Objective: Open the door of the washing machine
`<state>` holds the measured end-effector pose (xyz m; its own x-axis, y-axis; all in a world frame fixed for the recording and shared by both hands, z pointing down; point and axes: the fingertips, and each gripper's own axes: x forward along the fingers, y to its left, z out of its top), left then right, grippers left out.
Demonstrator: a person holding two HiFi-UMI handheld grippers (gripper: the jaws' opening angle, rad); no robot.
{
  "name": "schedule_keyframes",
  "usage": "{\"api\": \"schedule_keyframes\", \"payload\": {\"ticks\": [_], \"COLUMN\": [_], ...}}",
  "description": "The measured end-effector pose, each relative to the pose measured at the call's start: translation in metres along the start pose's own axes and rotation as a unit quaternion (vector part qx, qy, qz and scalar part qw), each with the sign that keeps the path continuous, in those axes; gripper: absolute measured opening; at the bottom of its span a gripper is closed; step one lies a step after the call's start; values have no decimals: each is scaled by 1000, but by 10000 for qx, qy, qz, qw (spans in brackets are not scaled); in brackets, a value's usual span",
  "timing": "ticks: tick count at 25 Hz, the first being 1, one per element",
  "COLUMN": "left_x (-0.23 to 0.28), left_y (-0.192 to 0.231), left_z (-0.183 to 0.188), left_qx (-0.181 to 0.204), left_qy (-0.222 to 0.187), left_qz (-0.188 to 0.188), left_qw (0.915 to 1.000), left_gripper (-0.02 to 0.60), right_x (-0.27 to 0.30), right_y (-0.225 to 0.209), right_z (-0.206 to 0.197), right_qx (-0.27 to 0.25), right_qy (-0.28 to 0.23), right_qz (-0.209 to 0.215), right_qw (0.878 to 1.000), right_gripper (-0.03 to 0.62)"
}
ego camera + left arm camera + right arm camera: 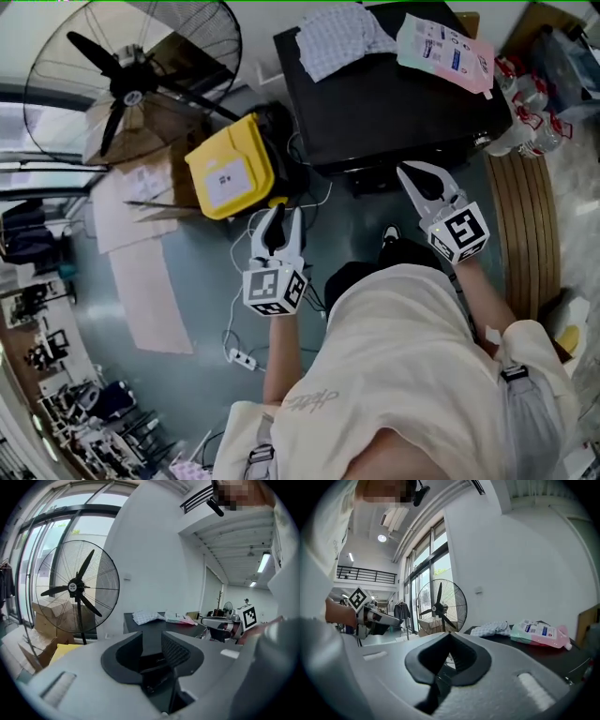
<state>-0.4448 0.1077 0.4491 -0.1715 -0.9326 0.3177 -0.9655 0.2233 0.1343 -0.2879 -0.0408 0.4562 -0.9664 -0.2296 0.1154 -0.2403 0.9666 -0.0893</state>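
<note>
The washing machine (394,103) is a black box at the top of the head view, seen from above; its door does not show. A checked cloth (342,37) and a pink-and-white pouch (445,47) lie on its lid. My left gripper (284,223) hangs open and empty over the floor, short of the machine's front left corner. The right gripper (414,176) is shut on nothing, its tip close to the machine's front edge. In the left gripper view the left gripper (151,637) points at the machine (187,629). In the right gripper view the right gripper (449,637) has the lid (567,656) to its right.
A large floor fan (131,75) stands at the upper left, with cardboard behind it. A yellow container (230,169) sits left of the machine. Cables and a power strip (242,356) lie on the floor. A curved wooden piece (525,216) and bottles (525,103) are at the right.
</note>
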Motion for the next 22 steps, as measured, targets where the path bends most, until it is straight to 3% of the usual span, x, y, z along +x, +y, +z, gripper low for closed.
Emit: {"api": "schedule_keyframes", "payload": {"ticks": [4,11,16,22], "left_x": [21,43,64,95], "left_y": [-13,-7,-4,-2], "left_z": [-12,-32,-68,-123], "left_qx": [-9,304,967,1137], "left_qy": [262,575,1031,1418], "left_qz": [-406,-1109,-1683,-2233], "left_qw": [9988,9917,9755,9577], "left_gripper": [146,146,147,146], "right_x": [-7,-9,-8,-21], "right_y": [-1,4,19,30], "right_z": [-14,-14,-1,-19], "right_qx": [147,257,259,364], "right_qy": [233,346,303,529], "right_qz": [-192,-798,-1209,-1841], "right_qw": [9994,9959,9919,9808], "right_gripper": [2,2,2,2]}}
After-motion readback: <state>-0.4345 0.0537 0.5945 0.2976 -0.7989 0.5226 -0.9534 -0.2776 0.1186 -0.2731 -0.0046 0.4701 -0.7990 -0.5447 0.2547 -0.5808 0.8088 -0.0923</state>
